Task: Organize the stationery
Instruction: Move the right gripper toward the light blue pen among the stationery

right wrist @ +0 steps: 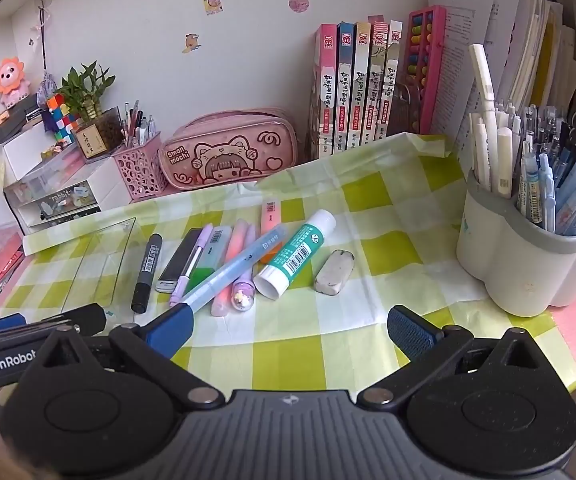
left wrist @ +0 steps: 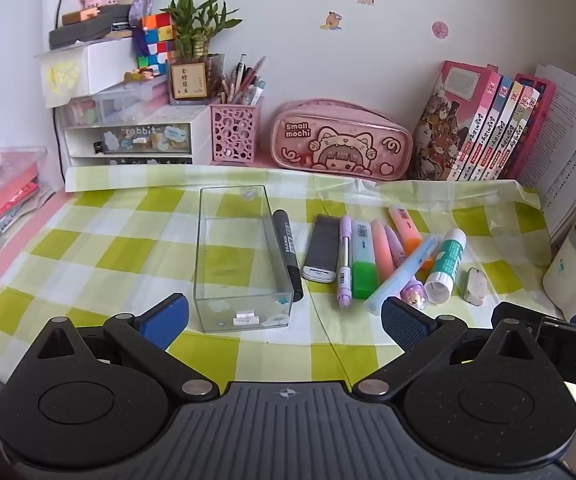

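- Left gripper (left wrist: 284, 316) hovers over the near worktop (left wrist: 88, 240), jaws spread wide with nothing between them
- Right gripper (right wrist: 289, 330) likewise, jaws wide apart and empty
- Clear box (left wrist: 240, 256) stands on the checked cloth, left of centre
- Black marker (left wrist: 288, 254) lies against the box's right wall
- Right of it lie highlighters (left wrist: 379, 250), a glue stick (left wrist: 445, 264) and an eraser (left wrist: 475, 286), loosely bunched

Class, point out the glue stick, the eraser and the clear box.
glue stick (right wrist: 295, 250): right wrist view, on its green label.
eraser (right wrist: 334, 266): right wrist view, on its middle.
clear box (left wrist: 244, 312): left wrist view, on its near wall.
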A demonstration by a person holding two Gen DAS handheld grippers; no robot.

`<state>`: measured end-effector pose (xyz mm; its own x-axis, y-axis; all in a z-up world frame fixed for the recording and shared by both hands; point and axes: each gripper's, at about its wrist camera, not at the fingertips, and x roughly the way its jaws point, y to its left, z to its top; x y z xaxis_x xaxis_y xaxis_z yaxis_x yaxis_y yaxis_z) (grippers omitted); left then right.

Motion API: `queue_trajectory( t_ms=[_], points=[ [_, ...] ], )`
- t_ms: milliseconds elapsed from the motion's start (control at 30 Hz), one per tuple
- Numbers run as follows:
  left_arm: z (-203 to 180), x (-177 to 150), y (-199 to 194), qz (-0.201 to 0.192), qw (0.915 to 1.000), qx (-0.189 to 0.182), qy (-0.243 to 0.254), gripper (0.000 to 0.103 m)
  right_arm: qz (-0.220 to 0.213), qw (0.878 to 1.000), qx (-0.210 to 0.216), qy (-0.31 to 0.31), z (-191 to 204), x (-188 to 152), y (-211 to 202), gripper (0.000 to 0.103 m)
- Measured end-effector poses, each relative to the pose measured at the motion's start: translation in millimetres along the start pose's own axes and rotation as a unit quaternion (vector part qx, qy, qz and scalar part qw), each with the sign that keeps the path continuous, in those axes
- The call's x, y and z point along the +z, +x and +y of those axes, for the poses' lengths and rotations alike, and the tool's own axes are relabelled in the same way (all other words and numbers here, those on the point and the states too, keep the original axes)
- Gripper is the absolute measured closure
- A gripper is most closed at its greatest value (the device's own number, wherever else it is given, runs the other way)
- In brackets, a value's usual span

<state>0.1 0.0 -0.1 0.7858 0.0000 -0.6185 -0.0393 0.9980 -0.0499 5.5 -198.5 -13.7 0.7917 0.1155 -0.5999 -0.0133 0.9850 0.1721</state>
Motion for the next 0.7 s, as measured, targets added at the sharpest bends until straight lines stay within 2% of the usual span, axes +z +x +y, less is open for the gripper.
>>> queue_trajectory(
  t_ms=[367,700],
  points=[
    [-2.2,-3.4,4.6,0.009,0.9999,0.012,0.007,0.005,-0.001,1.000,-0.011,-0.006,1.6,1.0,-1.4,0.000],
    [-5.9,-1.9,4.7,0.002,1.0000,0.002,0.002,0.005,-0.002,1.000,-0.016,0.000,-1.5,0.7,-2.6,0.000]
  ],
)
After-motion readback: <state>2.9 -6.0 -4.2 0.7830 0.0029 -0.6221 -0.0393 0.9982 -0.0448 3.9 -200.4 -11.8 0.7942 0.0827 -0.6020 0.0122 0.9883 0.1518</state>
